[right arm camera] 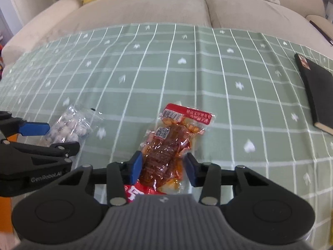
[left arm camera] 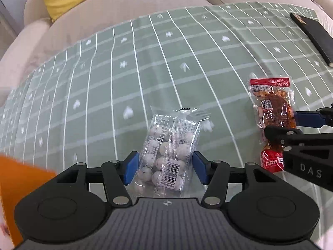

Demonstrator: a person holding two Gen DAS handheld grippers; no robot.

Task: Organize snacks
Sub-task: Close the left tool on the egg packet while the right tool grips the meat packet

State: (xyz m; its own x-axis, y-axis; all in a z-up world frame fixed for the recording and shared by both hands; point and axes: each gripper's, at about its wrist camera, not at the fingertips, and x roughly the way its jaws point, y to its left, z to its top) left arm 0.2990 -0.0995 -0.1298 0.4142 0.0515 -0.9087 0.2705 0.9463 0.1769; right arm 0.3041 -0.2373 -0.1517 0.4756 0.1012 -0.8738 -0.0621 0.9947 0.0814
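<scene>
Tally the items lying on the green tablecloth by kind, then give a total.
Clear packet of white round snacks: 1
Red packet of reddish-brown snack: 1
Black notebook: 1
Total: 3
</scene>
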